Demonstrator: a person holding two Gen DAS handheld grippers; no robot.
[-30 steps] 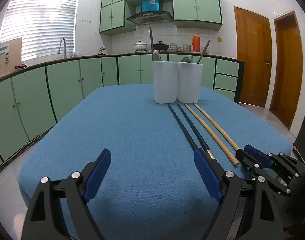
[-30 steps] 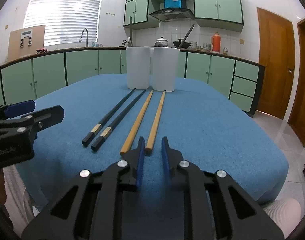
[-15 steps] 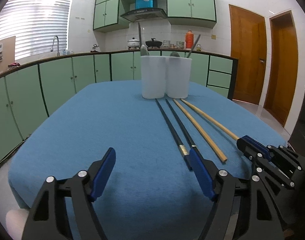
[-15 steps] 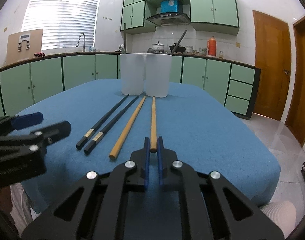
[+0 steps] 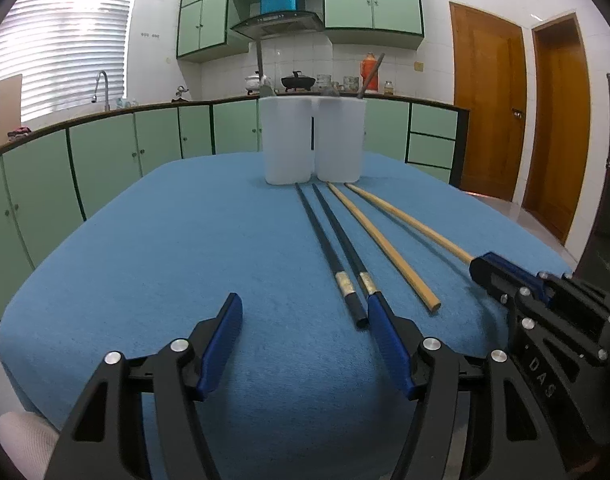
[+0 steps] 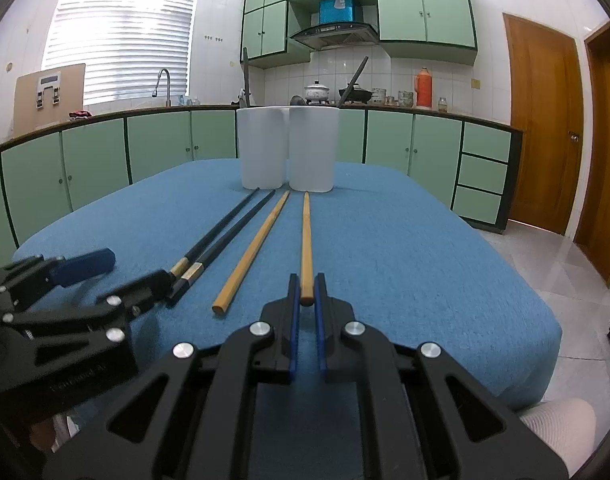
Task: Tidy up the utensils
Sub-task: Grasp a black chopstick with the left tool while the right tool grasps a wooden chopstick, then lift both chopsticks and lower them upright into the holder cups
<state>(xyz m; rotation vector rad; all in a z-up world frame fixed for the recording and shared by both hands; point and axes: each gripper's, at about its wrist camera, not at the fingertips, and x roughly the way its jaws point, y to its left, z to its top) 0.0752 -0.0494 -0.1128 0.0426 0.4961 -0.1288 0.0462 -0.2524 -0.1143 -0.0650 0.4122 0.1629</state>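
Note:
Two black chopsticks (image 5: 325, 236) and two wooden chopsticks (image 5: 379, 240) lie side by side on the blue table, pointing at two white cups (image 5: 313, 144). My left gripper (image 5: 305, 320) is open, its right finger (image 5: 385, 328) beside the black pair's near ends. My right gripper (image 6: 306, 292) is shut on the near end of the right wooden chopstick (image 6: 306, 240), which rests on the cloth. It also shows in the left wrist view (image 5: 493, 268). The cups (image 6: 289, 148) hold dark utensils.
The blue cloth table (image 5: 165, 240) drops off at its near and side edges. Green cabinets (image 5: 105, 148) and a counter run behind it. Wooden doors (image 5: 489, 100) stand at the right. The left gripper shows in the right wrist view (image 6: 117, 276).
Both grippers moved forward toward the chopsticks' near ends. The right gripper's jaws closed around the end of the right wooden chopstick. The left gripper stayed open.

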